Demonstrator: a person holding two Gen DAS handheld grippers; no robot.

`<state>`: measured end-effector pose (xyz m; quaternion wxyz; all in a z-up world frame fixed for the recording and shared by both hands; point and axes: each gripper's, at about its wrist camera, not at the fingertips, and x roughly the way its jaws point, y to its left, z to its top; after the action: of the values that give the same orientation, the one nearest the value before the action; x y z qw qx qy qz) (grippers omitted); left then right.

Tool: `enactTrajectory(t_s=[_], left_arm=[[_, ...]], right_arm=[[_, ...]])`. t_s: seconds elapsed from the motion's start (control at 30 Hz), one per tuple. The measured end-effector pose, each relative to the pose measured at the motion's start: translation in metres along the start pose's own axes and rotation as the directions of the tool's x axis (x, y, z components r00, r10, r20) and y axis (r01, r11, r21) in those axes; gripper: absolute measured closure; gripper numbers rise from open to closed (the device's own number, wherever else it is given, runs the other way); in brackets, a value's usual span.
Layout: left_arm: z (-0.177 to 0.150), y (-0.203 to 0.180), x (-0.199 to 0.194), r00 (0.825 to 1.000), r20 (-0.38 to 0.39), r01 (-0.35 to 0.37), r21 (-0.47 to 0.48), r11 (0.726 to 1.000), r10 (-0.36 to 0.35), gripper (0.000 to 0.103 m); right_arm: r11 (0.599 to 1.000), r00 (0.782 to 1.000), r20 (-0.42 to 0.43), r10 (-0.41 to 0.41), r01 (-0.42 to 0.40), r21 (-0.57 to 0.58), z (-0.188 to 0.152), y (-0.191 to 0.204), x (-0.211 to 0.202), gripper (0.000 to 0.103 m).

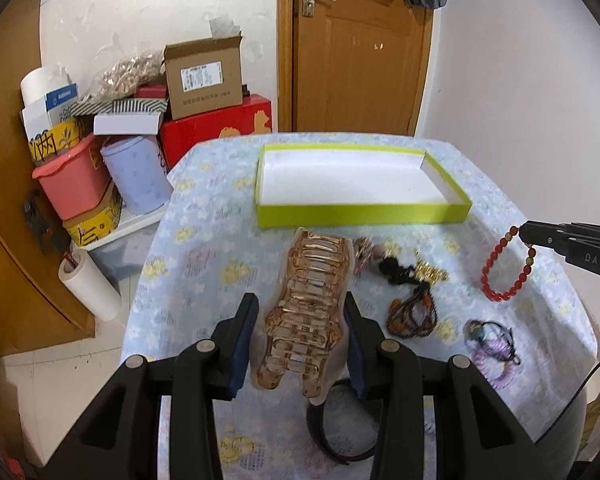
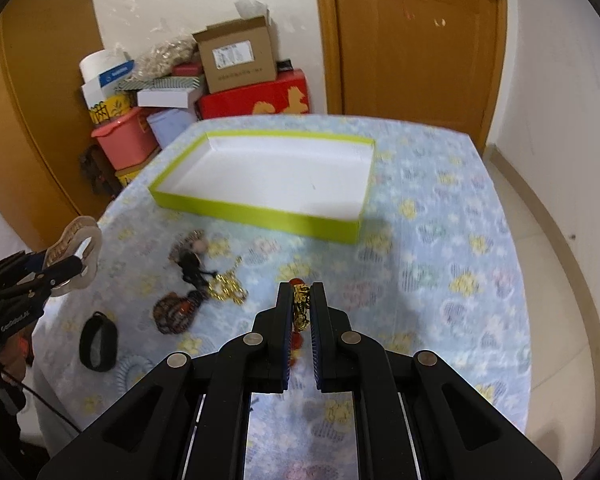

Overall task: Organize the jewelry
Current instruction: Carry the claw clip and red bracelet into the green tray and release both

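Observation:
My left gripper (image 1: 302, 312) is shut on a large translucent amber hair claw clip (image 1: 308, 312) and holds it above the table; it also shows in the right wrist view (image 2: 78, 250). My right gripper (image 2: 302, 300) is shut on a red bead bracelet (image 1: 508, 268) with a gold charm (image 2: 301, 306), lifted off the table. The empty lime-green tray (image 1: 364, 214) with a white floor lies at the far side of the table (image 2: 260, 214). Loose jewelry lies between: a black and gold piece (image 1: 410, 270), a brown beaded piece (image 1: 414, 316), purple hair ties (image 1: 492, 344).
A black band (image 2: 99, 346) lies near the table's front edge. The table has a pale blue flowered cloth (image 2: 440, 240). Stacked boxes and a pink tub (image 1: 72, 184) stand on the floor at the left, a paper roll (image 1: 88, 284) too. A wooden door (image 1: 360, 40) is behind.

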<state>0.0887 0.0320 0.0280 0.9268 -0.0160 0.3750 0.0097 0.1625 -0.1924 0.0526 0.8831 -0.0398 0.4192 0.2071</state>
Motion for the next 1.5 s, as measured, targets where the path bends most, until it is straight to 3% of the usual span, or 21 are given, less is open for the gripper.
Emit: enactTrajectory(t_s=[0.27,0.6,1.07,1.5], left_arm=[[0.032,-0.008,0.005,1.0,0.025,0.015,0.018,1.0,-0.016,0.061],[0.083,-0.005,0.041,0.999,0.031,0.016,0.021,1.0,-0.017,0.061],[0.121,0.004,0.13,0.999,-0.045,-0.007,-0.013,1.0,0.006,0.061],[0.124,0.002,0.192,0.988,-0.127,-0.091,0.003,0.996,0.091,0.061]], right_arm=[[0.998,0.999,0.049,0.004,-0.001,-0.061,0.034,0.004,-0.006,0.095],[0.995,0.996,0.087,0.032,-0.024,-0.1,0.092,0.004,0.012,0.095],[0.997,0.999,0.011,0.053,-0.052,-0.06,0.129,-0.02,0.098,0.095],[0.998,0.998,-0.061,-0.033,0.03,-0.058,0.138,-0.05,0.16,0.095]])
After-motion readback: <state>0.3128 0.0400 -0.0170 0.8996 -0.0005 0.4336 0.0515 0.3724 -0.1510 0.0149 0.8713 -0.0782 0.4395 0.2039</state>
